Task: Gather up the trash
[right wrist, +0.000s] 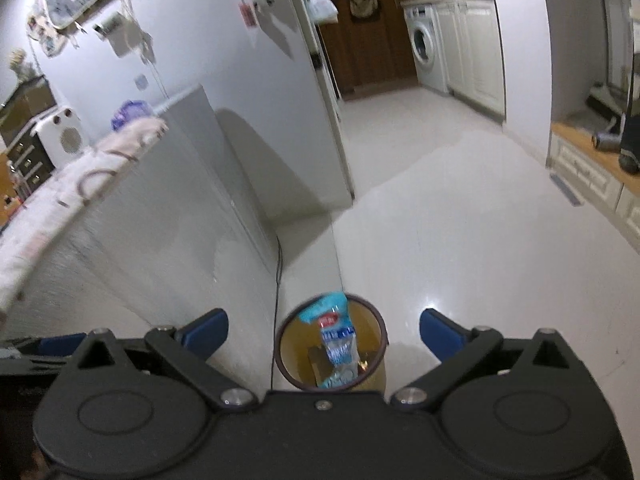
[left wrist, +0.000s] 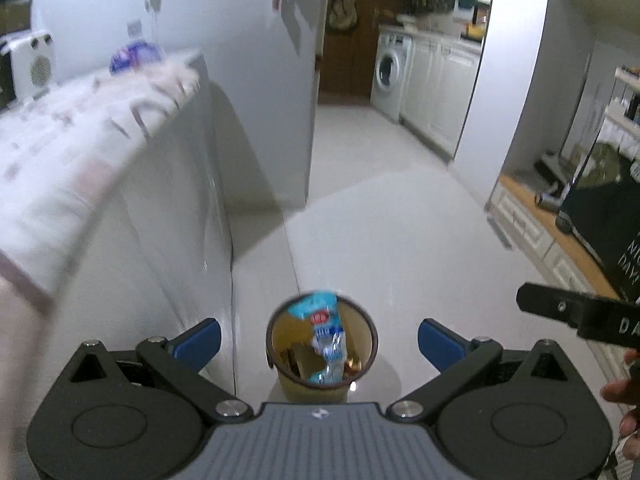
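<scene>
Both handheld tools hang above the floor, angled down at the small round waste bin point(left wrist: 322, 350) that stands beside the grey cabinet point(left wrist: 160, 240). The left gripper point(left wrist: 319, 338) has its blue-padded jaws spread fully with nothing between them; the right gripper point(right wrist: 324, 334) stands the same, released and empty. The blue-and-white plastic wrapper point(right wrist: 334, 344) sits inside the bin, its upper end leaning on the rim and poking slightly above it. The deposit step appears complete. The next move likely calls for locating further trash; none is visible on the pale tiled floor point(right wrist: 460, 240) here, so a turn toward another area seems required
</scene>
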Action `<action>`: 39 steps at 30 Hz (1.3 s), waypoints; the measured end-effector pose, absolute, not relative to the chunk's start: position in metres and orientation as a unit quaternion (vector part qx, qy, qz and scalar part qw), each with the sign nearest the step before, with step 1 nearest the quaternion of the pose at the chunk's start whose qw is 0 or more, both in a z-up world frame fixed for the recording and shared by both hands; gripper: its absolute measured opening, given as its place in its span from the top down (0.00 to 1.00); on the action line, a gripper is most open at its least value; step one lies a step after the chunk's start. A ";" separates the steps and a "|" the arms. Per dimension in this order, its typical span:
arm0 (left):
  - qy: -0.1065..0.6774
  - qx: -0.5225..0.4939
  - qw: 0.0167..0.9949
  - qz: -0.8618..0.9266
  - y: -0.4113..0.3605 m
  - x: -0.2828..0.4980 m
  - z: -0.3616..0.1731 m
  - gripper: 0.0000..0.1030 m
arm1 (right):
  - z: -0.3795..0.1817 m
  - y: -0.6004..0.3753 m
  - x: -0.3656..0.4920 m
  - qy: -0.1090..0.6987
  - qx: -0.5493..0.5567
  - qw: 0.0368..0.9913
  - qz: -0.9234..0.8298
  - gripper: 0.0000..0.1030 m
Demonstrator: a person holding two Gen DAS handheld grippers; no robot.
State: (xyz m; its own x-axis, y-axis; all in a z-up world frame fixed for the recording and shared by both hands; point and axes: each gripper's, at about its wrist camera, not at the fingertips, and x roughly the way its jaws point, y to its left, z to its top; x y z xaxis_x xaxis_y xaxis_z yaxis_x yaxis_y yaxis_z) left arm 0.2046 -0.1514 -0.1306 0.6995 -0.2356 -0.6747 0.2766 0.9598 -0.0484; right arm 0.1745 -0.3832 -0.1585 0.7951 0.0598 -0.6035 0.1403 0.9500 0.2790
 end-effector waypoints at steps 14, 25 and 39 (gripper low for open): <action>0.291 0.030 0.949 -0.118 -0.115 0.126 -0.055 0.00 | -0.073 -0.348 0.094 0.241 0.125 0.962 -0.019 0.00; 0.267 0.036 0.959 -0.089 -0.072 0.074 -0.027 0.00 | -0.038 -0.309 0.044 0.218 0.094 0.971 -0.024 0.00; 0.276 0.033 0.959 -0.056 -0.033 0.046 -0.027 0.00 | -0.031 -0.272 0.015 0.238 0.066 0.969 -0.031 0.00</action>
State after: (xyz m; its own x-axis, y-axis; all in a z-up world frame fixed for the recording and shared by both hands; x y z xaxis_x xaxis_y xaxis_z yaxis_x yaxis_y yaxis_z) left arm 0.0457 -0.0326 -0.0267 0.8410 -0.0891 -0.5336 0.1257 0.9915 0.0326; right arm 0.0152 -0.2722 -0.0309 0.8848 -0.0289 -0.4651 0.0912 0.9895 0.1121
